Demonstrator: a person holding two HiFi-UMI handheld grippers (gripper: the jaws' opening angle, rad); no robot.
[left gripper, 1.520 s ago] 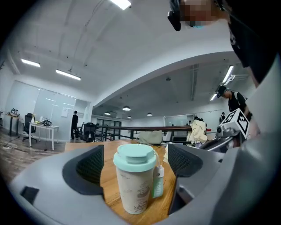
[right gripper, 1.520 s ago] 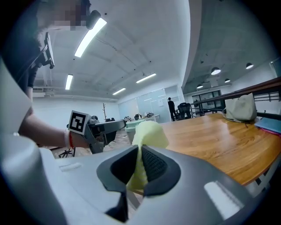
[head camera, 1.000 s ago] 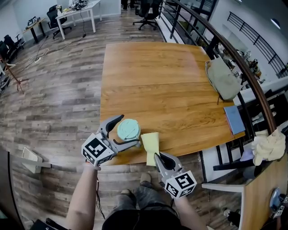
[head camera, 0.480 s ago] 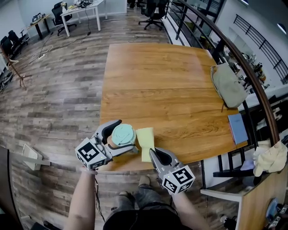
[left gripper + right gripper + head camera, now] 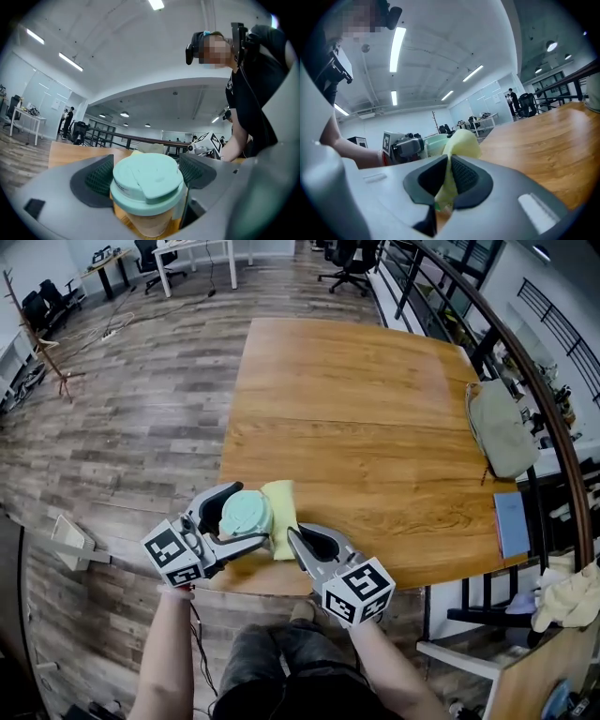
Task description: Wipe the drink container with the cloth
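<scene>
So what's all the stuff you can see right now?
table: one, brown wood, middle of the room
cup: one, tan with a mint-green lid, at the table's near edge
cloth: one, yellow, right beside the cup
bag: one, beige, table's right edge
book: one, blue, near the bag
left gripper: one, grey, shut on the cup
right gripper: one, grey, pinching the cloth
</scene>
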